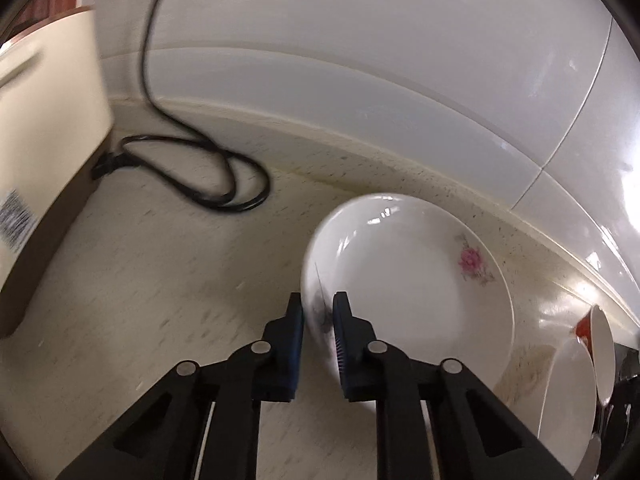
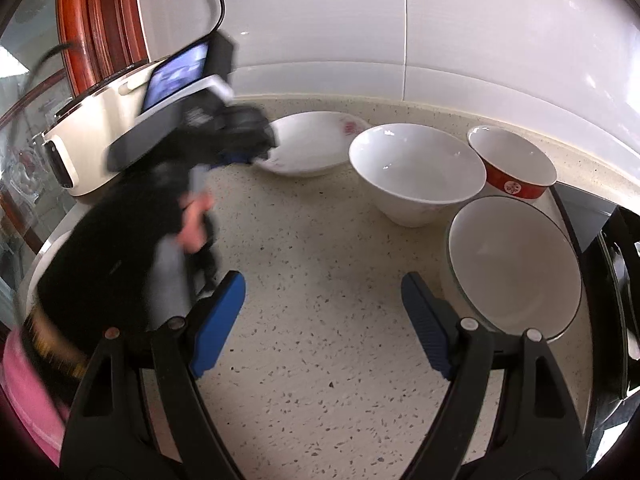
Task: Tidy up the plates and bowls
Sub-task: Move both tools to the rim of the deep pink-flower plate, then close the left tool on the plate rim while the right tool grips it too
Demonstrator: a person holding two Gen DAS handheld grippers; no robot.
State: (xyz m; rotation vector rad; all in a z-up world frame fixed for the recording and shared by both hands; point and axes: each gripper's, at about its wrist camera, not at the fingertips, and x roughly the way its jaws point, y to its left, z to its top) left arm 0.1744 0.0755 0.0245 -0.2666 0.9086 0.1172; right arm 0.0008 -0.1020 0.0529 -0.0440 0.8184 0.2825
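My left gripper [image 1: 318, 312] is shut on the near rim of a white plate with a pink flower [image 1: 420, 292], holding it just above the speckled counter near the back wall. In the right wrist view the same plate [image 2: 316, 144] shows at the back with the left gripper [image 2: 244, 156] blurred at its left rim. My right gripper [image 2: 324, 308] is open and empty above the counter. A white bowl [image 2: 416, 172], a red bowl [image 2: 512, 164] and a dark-rimmed white bowl [image 2: 516, 268] stand at the right.
A cream appliance [image 1: 44, 128] stands at the left, with a black cord [image 1: 200, 172] looped on the counter [image 1: 160, 280]. The white tiled wall [image 2: 440, 32] runs along the back. A dark stovetop edge [image 2: 616, 280] lies at the far right.
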